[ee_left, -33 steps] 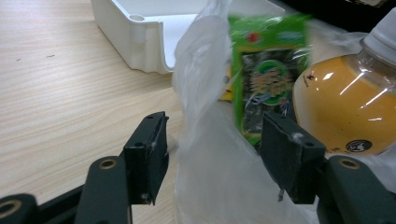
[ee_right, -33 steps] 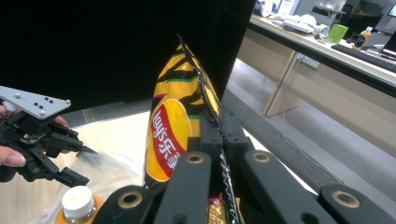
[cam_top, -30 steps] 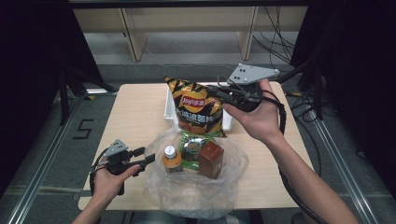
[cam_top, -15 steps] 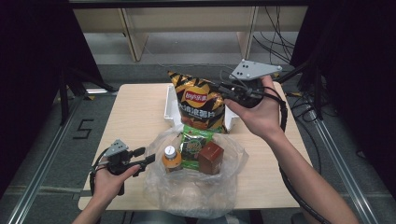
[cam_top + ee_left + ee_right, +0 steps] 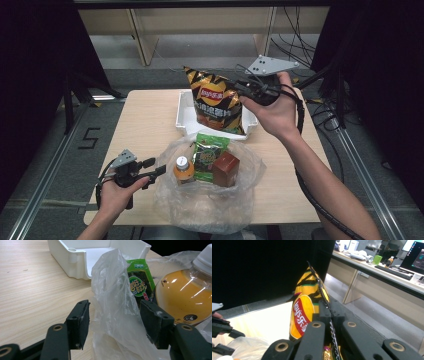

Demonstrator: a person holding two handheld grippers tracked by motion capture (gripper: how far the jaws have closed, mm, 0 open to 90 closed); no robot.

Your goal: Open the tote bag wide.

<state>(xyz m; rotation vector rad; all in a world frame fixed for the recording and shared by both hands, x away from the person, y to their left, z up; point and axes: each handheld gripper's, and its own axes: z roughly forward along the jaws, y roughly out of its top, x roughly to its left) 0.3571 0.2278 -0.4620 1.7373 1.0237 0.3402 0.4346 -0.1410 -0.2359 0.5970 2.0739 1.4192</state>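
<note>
Right gripper (image 5: 248,90) is clamping the crimped edge of the chip bag (image 5: 218,101), holding it up over the white tray (image 5: 186,121). Left gripper (image 5: 156,168) is sitting with jaws wide apart around a fold of the plastic bag (image 5: 210,200), pads not pressing it.

Lab or office, black curtains (image 5: 30,60), monitors (image 5: 415,257), cluttered desk (image 5: 374,267)

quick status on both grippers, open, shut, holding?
Left gripper: open, plastic bag edge between the jaws, not pinched.
Right gripper: shut on the chip bag, lifted above the white tray.
</note>
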